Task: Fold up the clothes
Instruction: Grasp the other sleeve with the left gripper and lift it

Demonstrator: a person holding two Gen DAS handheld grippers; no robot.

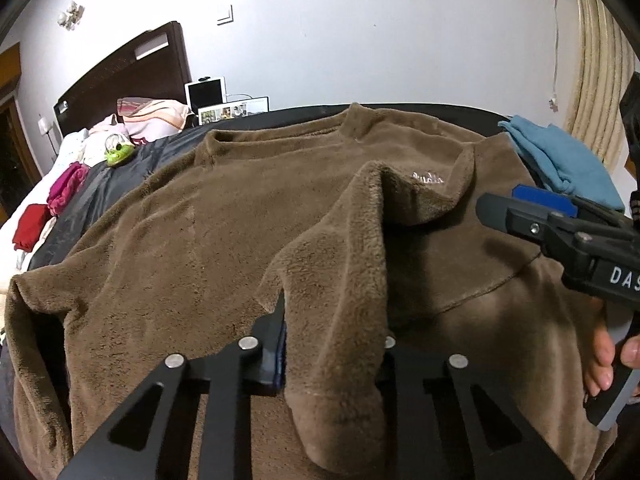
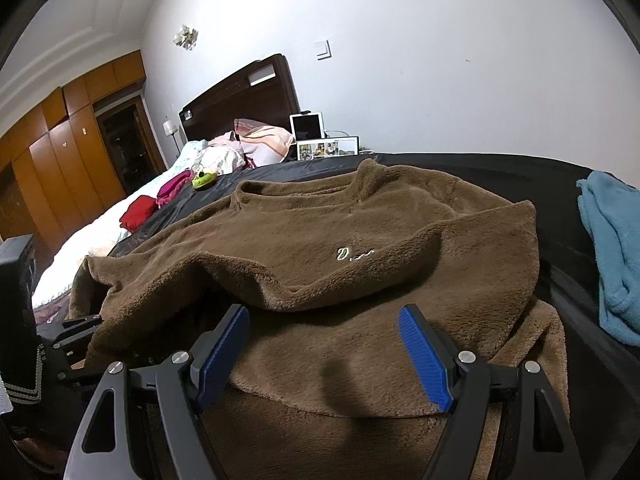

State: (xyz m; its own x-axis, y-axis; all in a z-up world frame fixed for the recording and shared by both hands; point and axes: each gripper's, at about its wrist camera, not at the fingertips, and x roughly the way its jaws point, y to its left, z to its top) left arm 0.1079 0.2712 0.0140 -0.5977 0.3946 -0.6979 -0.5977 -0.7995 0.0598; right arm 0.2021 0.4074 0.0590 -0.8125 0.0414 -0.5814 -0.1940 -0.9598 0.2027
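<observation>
This is a bedroom in a home. A bed with a dark wooden headboard [image 2: 240,92] stands against the white wall, with striped pink pillows [image 2: 262,138] on it. A tall orange-brown wooden wardrobe [image 2: 60,152] fills the left wall. A white tablet [image 2: 307,126] and a white photo frame [image 2: 328,148] stand beside the bed, and a small white lamp [image 2: 170,128] near the headboard

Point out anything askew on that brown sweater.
The brown sweater lies mostly flat, but its sleeve, pinched by the left gripper, stands up in a ridge across the chest, partly hiding the embroidered lettering.
</observation>
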